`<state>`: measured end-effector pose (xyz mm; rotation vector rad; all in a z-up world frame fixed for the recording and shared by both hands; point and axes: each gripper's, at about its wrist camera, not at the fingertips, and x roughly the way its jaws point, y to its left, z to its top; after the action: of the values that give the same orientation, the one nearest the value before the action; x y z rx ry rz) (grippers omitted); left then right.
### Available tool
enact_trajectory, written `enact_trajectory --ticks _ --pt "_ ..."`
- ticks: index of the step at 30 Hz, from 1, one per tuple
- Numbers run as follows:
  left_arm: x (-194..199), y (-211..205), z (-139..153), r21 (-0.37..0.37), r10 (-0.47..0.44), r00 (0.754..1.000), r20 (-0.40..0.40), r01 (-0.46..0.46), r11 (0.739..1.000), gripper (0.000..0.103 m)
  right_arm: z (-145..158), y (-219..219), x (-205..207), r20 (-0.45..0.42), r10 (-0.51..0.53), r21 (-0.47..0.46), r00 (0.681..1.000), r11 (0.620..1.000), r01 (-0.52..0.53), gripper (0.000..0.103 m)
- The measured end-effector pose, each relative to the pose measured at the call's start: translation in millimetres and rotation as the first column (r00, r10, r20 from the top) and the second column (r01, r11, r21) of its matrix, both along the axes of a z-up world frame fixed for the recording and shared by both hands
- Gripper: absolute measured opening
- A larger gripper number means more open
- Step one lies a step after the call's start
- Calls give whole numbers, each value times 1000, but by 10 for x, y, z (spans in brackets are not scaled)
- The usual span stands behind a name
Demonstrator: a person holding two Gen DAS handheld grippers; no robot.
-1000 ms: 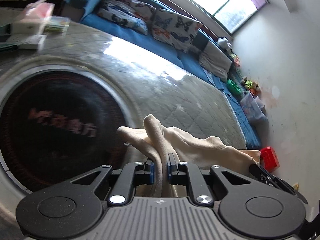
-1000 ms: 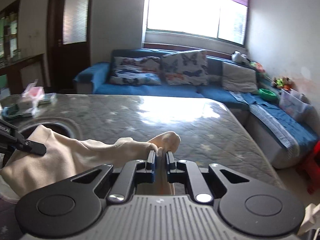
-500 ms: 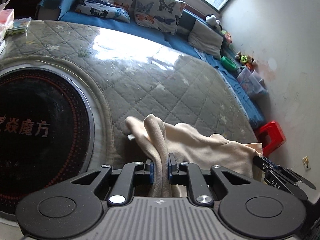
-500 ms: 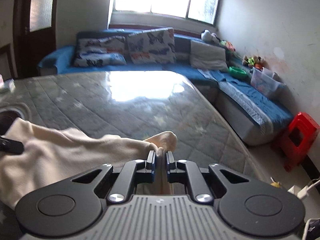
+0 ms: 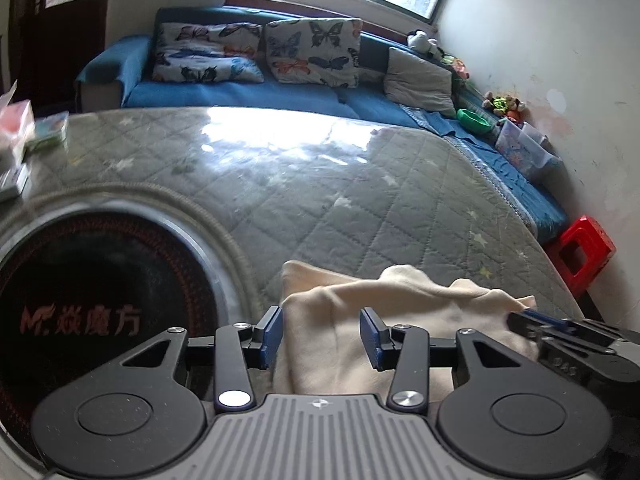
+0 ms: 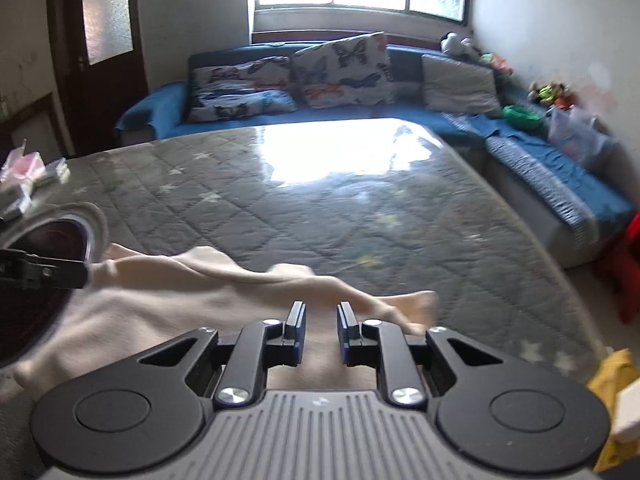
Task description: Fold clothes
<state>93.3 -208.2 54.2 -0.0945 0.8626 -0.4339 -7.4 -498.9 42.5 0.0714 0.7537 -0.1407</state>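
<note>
Both grippers are right down at the cloth here. The left gripper [image 5: 320,334] has its jaws opening, a fair gap between the blue pads, and the cream garment [image 5: 384,320] lies in that gap without either pad pressing on it. The right gripper [image 6: 321,328] is also opening but stands much narrower, with the garment [image 6: 192,292] passing under and between its fingers, and I don't see the pads pinching it either.

The garment itself is a soft cream piece, bunched and rumpled, with a rolled ridge along its far edge and a loose tip [image 6: 420,306] poking out to the right. It lies on the near part of the tabletop [image 5: 360,184], which has a grey quilted cover with little stars under a glossy sheet that throws back the window glare.

Just left of the garment sits a big round black cooktop [image 5: 92,304] sunk into the tabletop, with red lettering on it; the cloth's left end lies right beside its rim. Small boxes [image 5: 24,136] are at the far left corner. Beyond that is a blue sofa [image 5: 240,92] with butterfly cushions [image 5: 312,52].

The left view shows the lettering and a red stool [image 5: 580,252] clearly, plus the right gripper's tip coming in from the right edge. The right view catches a door [image 6: 100,40] and something yellow [image 6: 612,380] at the bottom right, blurred, can't tell what.
</note>
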Motion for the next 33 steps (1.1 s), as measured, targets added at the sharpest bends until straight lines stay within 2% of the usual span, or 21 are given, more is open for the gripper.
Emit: enact_trajectory --ticks 5,14,22,30,33 --pt "86 -177 -82 25 -41 999 -8 42 999 46 -80 4 155 -4 10 17 1000 1000 -10 18" --pt "146 -467 -210 116 -99 995 30 95 989 47 -165 -30 271 -10 2 28 1000 1000 -2 21" --pt "-42 -421 -202 132 -123 990 71 113 985 53 -58 67 28 -1 24 38 1000 999 -23 42" --pt "-431 -319 -175 177 -179 973 145 153 972 57 30 239 -391 14 54 36 998 998 -54 46" --pt "-543 -263 -172 178 -189 969 161 160 971 58 44 326 -518 17 70 8 997 997 -70 47"
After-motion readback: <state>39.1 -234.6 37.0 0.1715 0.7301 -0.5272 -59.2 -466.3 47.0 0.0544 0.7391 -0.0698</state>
